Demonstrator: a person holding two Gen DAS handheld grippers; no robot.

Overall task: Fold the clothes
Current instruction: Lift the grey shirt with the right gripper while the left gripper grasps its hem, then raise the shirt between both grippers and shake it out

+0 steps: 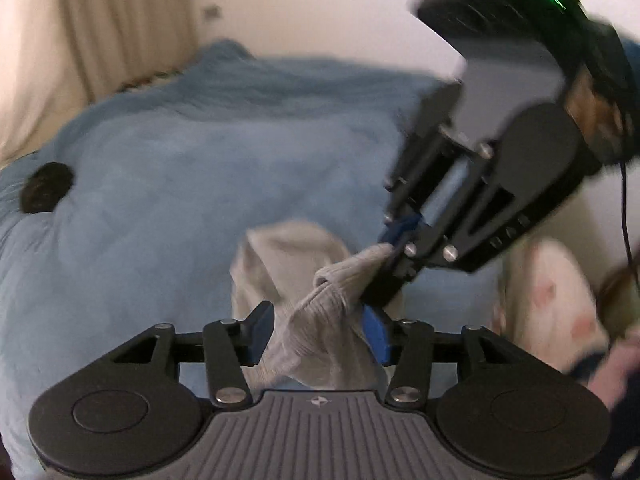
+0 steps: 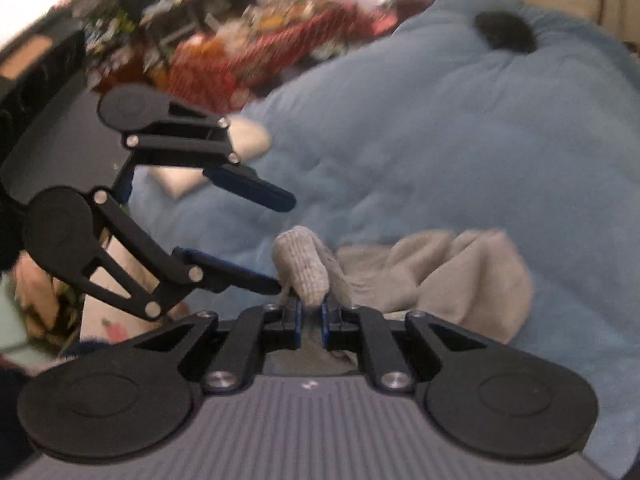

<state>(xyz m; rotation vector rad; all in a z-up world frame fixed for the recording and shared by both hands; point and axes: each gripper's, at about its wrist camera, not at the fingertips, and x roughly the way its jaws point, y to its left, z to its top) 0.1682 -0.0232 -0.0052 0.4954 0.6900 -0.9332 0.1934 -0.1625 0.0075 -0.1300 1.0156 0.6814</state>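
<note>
A light grey knit garment point(image 1: 304, 312) with a ribbed cuff hangs above the blue bed cover point(image 1: 180, 168). My left gripper point(image 1: 320, 332) is open, its blue pads on either side of the fabric without pinching it. My right gripper point(image 1: 390, 248) comes in from the upper right and is shut on the ribbed edge. In the right wrist view my right gripper point(image 2: 311, 312) is shut on the grey garment point(image 2: 440, 276), whose bulk lies crumpled on the bed cover point(image 2: 460, 140). The left gripper point(image 2: 286, 244) shows at left, jaws wide apart beside the cuff.
A small black item point(image 1: 46, 192) lies on the bed at far left; it also shows in the right wrist view point(image 2: 504, 32). A pale patterned cloth point(image 1: 552, 296) hangs at right. Curtains point(image 1: 100, 20) and a wall stand behind. Cluttered shelves point(image 2: 200, 32) lie beyond the bed.
</note>
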